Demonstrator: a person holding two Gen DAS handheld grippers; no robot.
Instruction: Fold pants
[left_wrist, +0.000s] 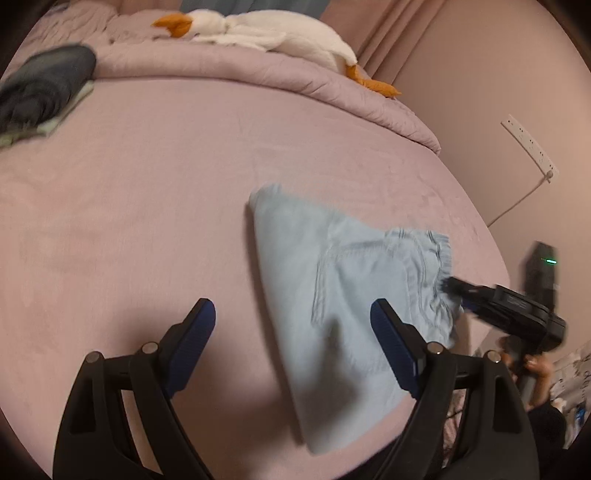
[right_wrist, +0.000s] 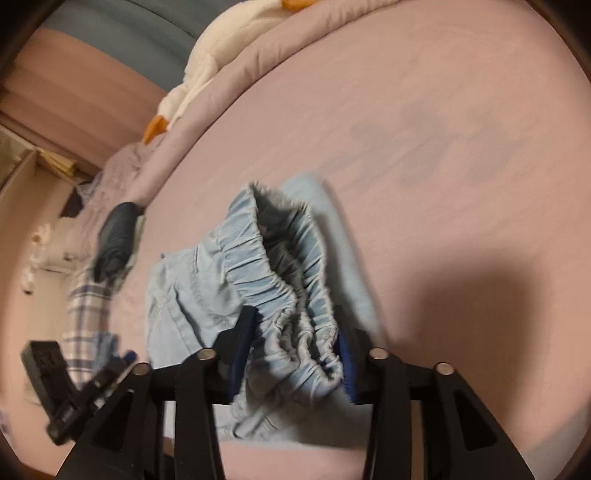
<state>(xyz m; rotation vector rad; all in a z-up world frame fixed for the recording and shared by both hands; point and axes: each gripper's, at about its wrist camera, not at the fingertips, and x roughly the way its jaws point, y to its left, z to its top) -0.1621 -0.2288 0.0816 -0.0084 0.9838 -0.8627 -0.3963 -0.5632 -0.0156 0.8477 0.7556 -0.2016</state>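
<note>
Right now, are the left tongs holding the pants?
No. The left tongs are open and hold nothing, over the sheet beside the pants; only the right tongs grip the waistband.

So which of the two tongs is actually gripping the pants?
The right tongs, shut on the light blue pants' elastic waistband; the left tongs hang open, holding nothing.

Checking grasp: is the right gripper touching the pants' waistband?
Touching. The right wrist view shows the right gripper with jaws closed on the pants waistband.
</note>
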